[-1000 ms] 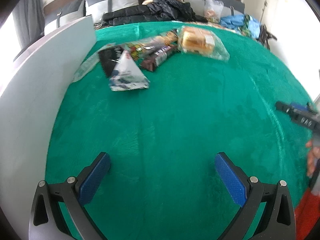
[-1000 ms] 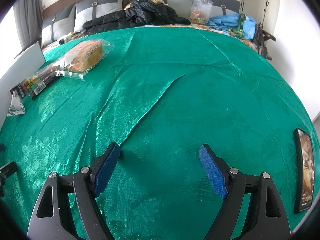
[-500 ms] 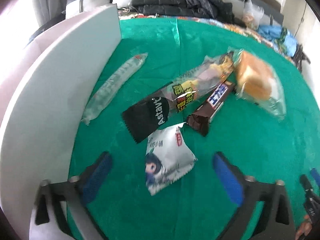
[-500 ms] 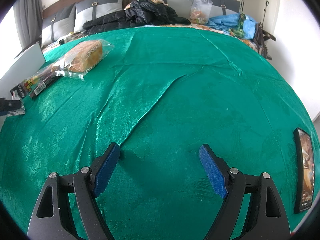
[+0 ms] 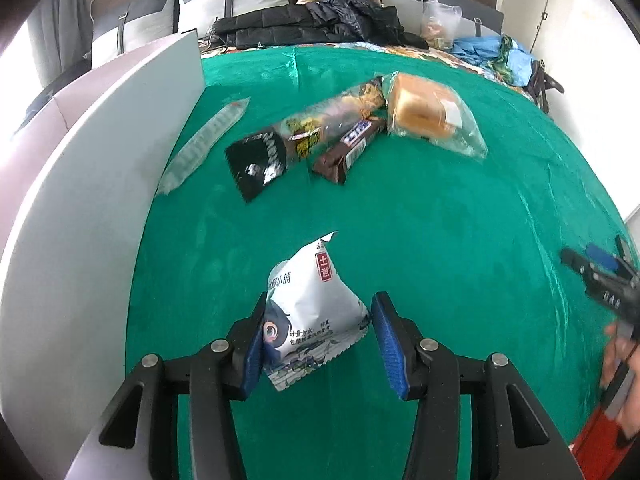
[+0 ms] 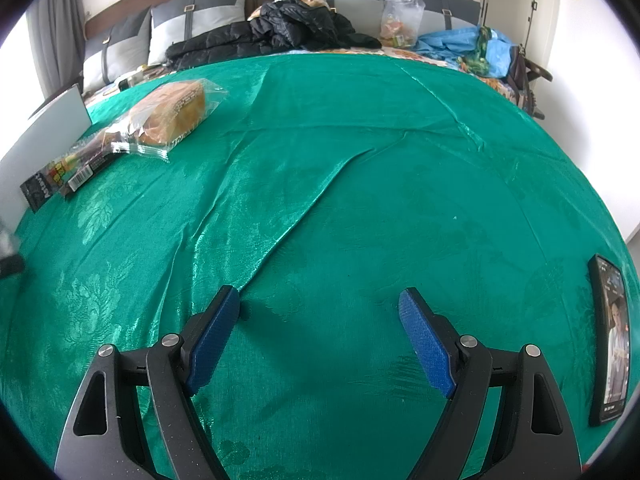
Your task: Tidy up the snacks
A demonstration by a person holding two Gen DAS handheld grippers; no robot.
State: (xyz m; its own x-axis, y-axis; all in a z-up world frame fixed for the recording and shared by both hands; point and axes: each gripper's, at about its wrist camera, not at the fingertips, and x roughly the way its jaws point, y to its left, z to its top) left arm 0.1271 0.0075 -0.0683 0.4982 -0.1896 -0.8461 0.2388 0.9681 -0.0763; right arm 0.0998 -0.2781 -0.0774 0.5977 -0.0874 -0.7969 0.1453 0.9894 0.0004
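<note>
My left gripper (image 5: 318, 320) is shut on a white snack packet (image 5: 312, 312) with a cartoon face, held above the green cloth. Farther on lie a black-ended long snack bag (image 5: 288, 140), a brown chocolate bar (image 5: 348, 148), a bagged bread loaf (image 5: 428, 114) and a clear narrow sleeve (image 5: 204, 144). My right gripper (image 6: 320, 316) is open and empty over bare green cloth; it also shows at the right edge of the left wrist view (image 5: 600, 272). The bread (image 6: 176, 114) and long bag (image 6: 60, 172) appear far left in the right wrist view.
A white board (image 5: 92, 184) stands along the left side of the bed. A phone (image 6: 610, 336) lies at the right edge. A black jacket (image 6: 280, 28), plastic bags and pillows sit at the head of the bed.
My left gripper has closed on the white packet and pulled back with it, away from the other snacks. The right gripper has not moved.
</note>
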